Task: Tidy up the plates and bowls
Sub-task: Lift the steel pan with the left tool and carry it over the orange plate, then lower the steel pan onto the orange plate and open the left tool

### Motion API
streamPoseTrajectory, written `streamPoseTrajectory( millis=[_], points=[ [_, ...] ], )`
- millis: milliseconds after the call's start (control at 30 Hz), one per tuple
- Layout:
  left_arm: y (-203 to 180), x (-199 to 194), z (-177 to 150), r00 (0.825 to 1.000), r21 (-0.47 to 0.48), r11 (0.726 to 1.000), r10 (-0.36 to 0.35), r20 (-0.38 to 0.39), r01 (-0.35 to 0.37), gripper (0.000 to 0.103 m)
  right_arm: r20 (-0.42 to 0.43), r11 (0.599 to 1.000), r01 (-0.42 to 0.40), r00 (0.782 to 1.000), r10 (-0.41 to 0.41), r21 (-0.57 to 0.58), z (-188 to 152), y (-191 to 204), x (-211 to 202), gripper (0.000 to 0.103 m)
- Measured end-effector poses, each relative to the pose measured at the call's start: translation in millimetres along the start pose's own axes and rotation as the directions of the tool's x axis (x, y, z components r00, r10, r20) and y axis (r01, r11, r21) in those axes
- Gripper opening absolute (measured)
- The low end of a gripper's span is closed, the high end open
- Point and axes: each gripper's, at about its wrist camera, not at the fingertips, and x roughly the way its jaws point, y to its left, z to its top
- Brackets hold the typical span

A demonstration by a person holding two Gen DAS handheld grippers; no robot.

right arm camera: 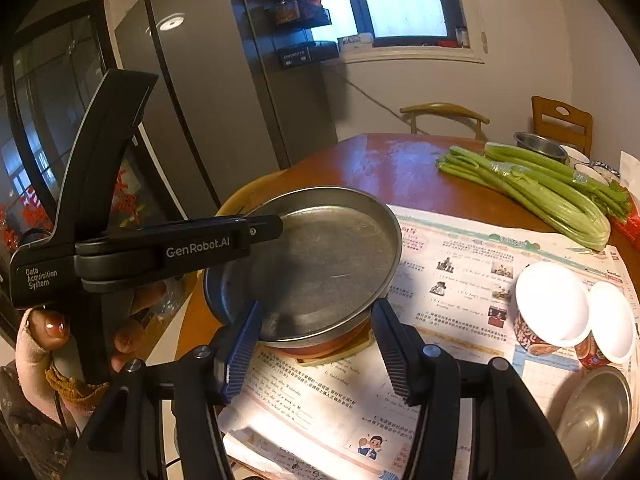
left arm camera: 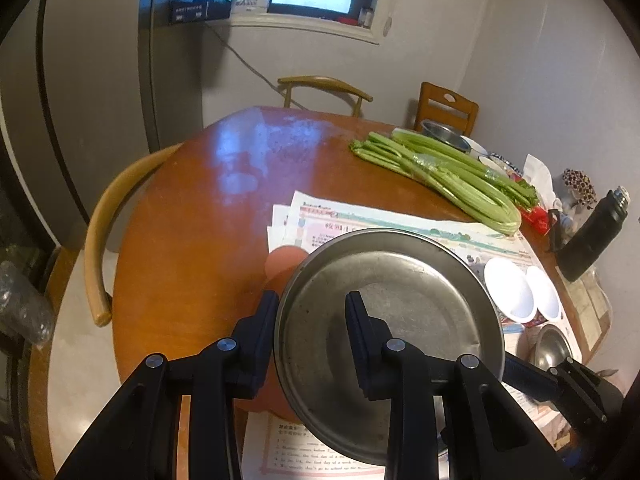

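A round steel plate [left arm camera: 400,320] [right arm camera: 320,264] is held above the newspaper-covered table. My left gripper [left arm camera: 312,308] is shut on its near rim, one finger inside and one outside; in the right wrist view the left gripper [right arm camera: 264,224] reaches in from the left. An orange plate [left arm camera: 284,268] [right arm camera: 320,347] lies just beneath it. My right gripper [right arm camera: 316,316] is open, its fingers either side of the plate's near edge, touching nothing. Two white paper bowls [right arm camera: 552,304] [left arm camera: 510,288] and a steel bowl [right arm camera: 596,412] [left arm camera: 554,344] sit to the right.
A celery bunch [right arm camera: 532,192] [left arm camera: 440,172] lies at the far right of the round wooden table [left arm camera: 192,220]. More steel and patterned bowls [left arm camera: 448,132] stand behind it. A black flask [left arm camera: 592,236] stands at the right edge. Chairs [left arm camera: 104,216] surround the table; a fridge [right arm camera: 224,92] stands left.
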Motion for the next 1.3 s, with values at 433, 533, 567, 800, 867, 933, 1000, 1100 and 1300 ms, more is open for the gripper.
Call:
streamPoseTrajectory(
  millis=[433, 533, 567, 800, 867, 933, 1000, 1100, 1300],
  points=[
    [13.6, 48.3, -21.7, 0.996, -0.013, 1.000, 0.022, -0.081, -0.023, 0.034, -0.101, 1.000, -0.008, 0.995, 0.009, 0.009, -16.7, -7.8, 42.3, 0.057],
    [15.5, 55.9, -25.3, 0.995, -0.012, 0.999, 0.032, -0.090, -0.034, 0.034, -0.125, 1.000, -0.014, 0.992, 0.016, 0.015, -20.3, -11.2, 52.3, 0.057],
    [15.9, 57.6, -26.1, 0.995, -0.012, 0.999, 0.035, -0.090, -0.037, 0.034, -0.129, 1.000, -0.014, 0.992, 0.016, 0.016, -21.3, -11.7, 55.1, 0.057],
    [15.0, 65.8, -29.1, 0.994, 0.012, 0.996, 0.084, -0.075, -0.083, 0.034, -0.144, 1.000, -0.021, 0.989, 0.024, 0.023, -23.8, -14.6, 67.8, 0.057],
    [15.9, 68.8, -28.8, 0.993, 0.011, 0.996, 0.088, -0.076, -0.087, 0.034, -0.150, 1.000, -0.019, 0.988, 0.023, 0.025, -23.9, -15.3, 71.2, 0.057],
    [17.1, 70.5, -29.0, 0.993, 0.012, 0.996, 0.091, -0.077, -0.090, 0.034, -0.156, 1.000, -0.017, 0.987, 0.021, 0.025, -25.0, -14.6, 74.5, 0.057],
    [16.2, 71.1, -28.5, 0.993, 0.022, 0.996, 0.093, -0.070, -0.092, 0.034, -0.158, 1.000, -0.012, 0.987, 0.016, 0.021, -24.8, -14.6, 77.7, 0.057],
    [16.0, 72.8, -27.8, 0.993, 0.035, 0.995, 0.098, -0.069, -0.096, 0.034, -0.153, 1.000, 0.005, 0.988, -0.002, 0.015, -23.2, -14.9, 81.6, 0.057],
    [17.9, 74.8, -26.7, 0.993, 0.032, 0.995, 0.096, -0.065, -0.094, 0.035, -0.159, 1.000, 0.012, 0.987, -0.009, 0.019, -22.0, -15.7, 88.6, 0.057]
  ],
)
